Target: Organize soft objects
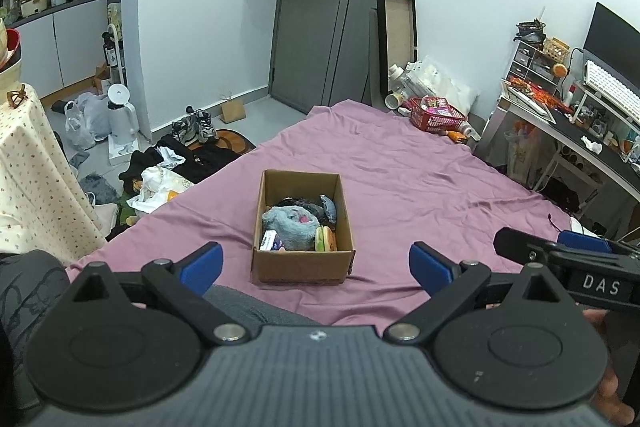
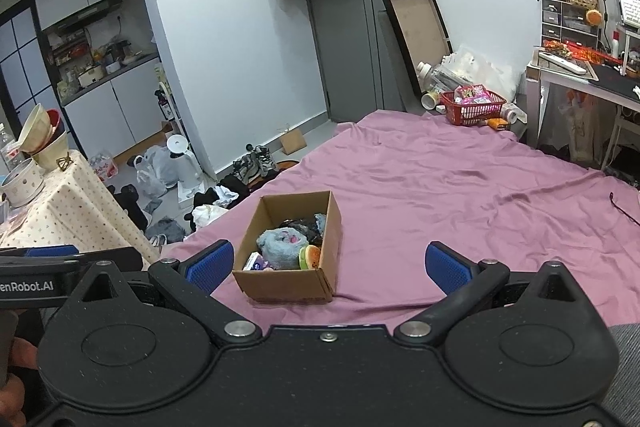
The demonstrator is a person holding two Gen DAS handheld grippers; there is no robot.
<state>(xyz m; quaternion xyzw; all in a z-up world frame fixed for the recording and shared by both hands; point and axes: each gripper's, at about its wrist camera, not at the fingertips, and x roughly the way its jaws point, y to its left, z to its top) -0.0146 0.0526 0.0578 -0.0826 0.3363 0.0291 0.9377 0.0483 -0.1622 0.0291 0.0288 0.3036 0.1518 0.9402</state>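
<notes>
We hold two tools above the near edge of the bed, both pointing toward one cardboard box. The left tool has its two blue pads spread wide, with nothing between them and nothing touched. The right tool is spread just as wide and is likewise empty; in the left view its tip shows at the right of the left tool, just beside it.

The box stands upright on the purple sheet, just beyond the tools and near the bed's left edge. Inside it we count one grey-blue plush in the middle, one round burger-like toy at the near right corner, one small white packet at the near left corner, and some dark fabric behind the plush, toward the far wall of the box. How many pieces the dark fabric makes up we cannot tell.

Far beyond the box, at the bed's far corner, stands one red basket. To the left of the box, on the floor, lie clothes and one pair of shoes.
</notes>
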